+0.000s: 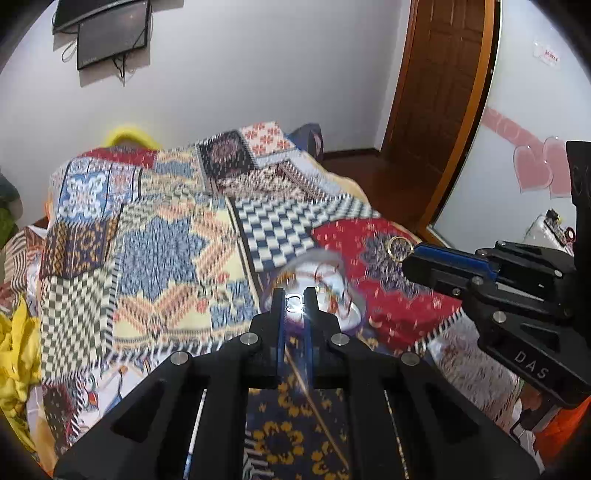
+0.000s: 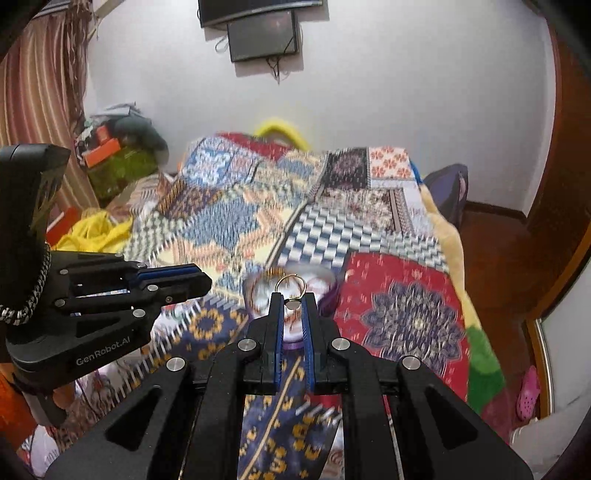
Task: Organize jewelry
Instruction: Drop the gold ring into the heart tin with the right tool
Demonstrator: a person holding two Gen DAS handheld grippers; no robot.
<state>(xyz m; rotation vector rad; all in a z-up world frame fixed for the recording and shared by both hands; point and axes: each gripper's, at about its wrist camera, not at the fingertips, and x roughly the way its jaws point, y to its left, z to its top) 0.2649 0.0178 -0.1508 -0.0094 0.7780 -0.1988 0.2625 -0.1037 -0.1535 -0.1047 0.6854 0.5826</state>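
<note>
A clear round container (image 1: 325, 291) with jewelry inside sits on the patterned bedspread (image 1: 166, 236); it also shows in the right wrist view (image 2: 317, 280), blurred. My left gripper (image 1: 294, 295) is shut on a small bright square piece (image 1: 294, 303), held over the container. My right gripper (image 2: 293, 297) is shut on a gold ring (image 2: 291, 286), held above the container; the ring also shows in the left wrist view (image 1: 399, 247) at the right gripper's tip (image 1: 410, 258). The left gripper (image 2: 199, 282) shows at the left of the right wrist view.
A wooden door (image 1: 439, 92) and wooden floor (image 2: 495, 251) lie to the right of the bed. Yellow cloth (image 2: 92, 229) and piled items (image 2: 118, 155) lie at the bed's left. Two screens (image 2: 262, 33) hang on the far wall.
</note>
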